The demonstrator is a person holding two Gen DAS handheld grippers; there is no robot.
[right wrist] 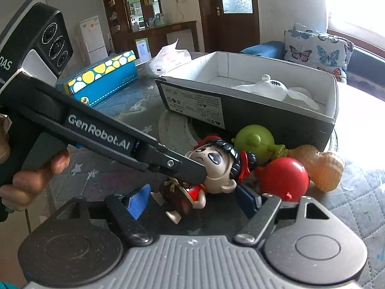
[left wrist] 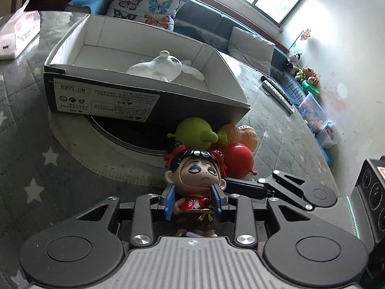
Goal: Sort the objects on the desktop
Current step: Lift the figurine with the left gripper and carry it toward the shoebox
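Observation:
My left gripper point(left wrist: 193, 201) is shut on a doll figurine point(left wrist: 198, 175) with a big head, black hair and red clothes; its blue pads press the body below the head. In the right wrist view the doll point(right wrist: 211, 168) hangs tilted in the left gripper's black fingers point(right wrist: 190, 168). My right gripper point(right wrist: 195, 202) is open, its blue pads either side of the doll's body, not touching. Behind the doll lie a green toy point(left wrist: 195, 130), a red ball toy point(left wrist: 238, 161) and an orange toy point(left wrist: 247, 137). An open shoebox point(left wrist: 144, 96) holds a white plush point(left wrist: 166, 68).
A blue and yellow spotted box point(right wrist: 103, 77) and a white tissue pack point(left wrist: 19, 33) sit on the star-patterned table cover. A remote control point(left wrist: 278, 94) lies at the table's right edge. A sofa with a butterfly cushion point(left wrist: 146, 2) stands behind the table.

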